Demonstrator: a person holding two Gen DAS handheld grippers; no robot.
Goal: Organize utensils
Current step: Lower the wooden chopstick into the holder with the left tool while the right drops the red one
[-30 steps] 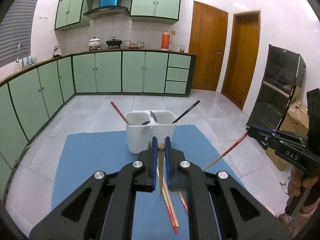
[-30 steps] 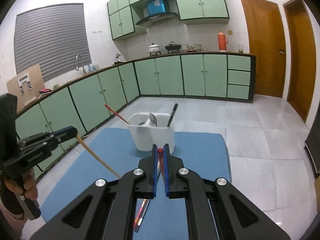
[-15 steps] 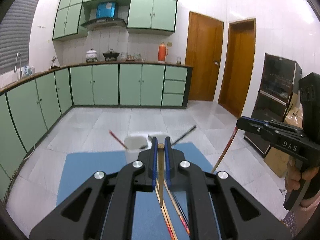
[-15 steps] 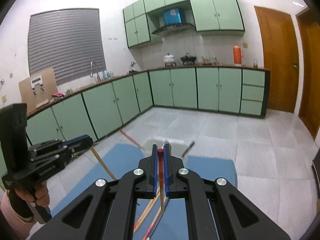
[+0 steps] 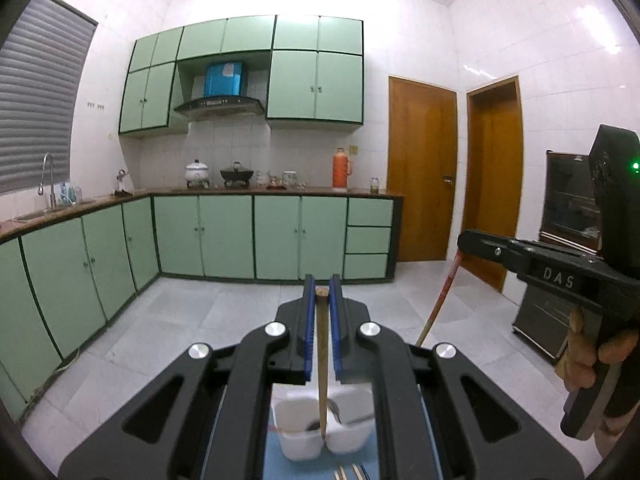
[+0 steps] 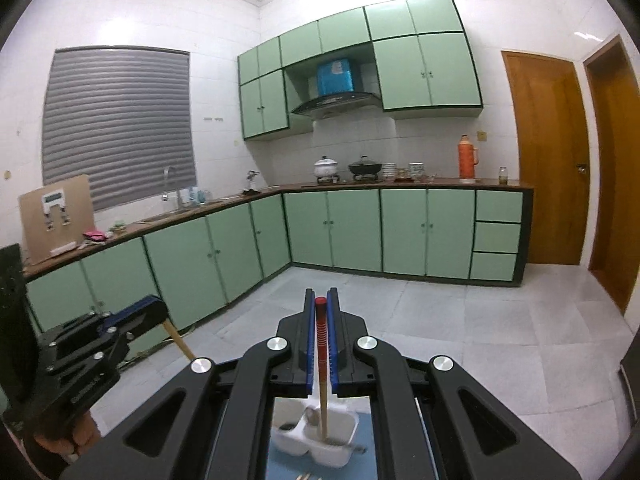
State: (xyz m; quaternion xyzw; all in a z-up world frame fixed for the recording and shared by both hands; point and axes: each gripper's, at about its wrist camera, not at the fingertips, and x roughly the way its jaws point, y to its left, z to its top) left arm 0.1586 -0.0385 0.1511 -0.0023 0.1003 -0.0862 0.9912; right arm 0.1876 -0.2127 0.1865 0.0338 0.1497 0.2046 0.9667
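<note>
Green cabinets, wooden doors (tiled floor).

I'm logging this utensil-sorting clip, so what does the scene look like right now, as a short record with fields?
setting: kitchen, green cabinets
left hand-held gripper: shut on plain wooden chopstick
right hand-held gripper: shut on red-topped chopstick
chopstick pose: both hang tip-down from the jaws
white holder: two compartments, on blue mat, below both grippers
holder contents: spoon and dark utensils
mat: more chopsticks lying near the holder
</note>
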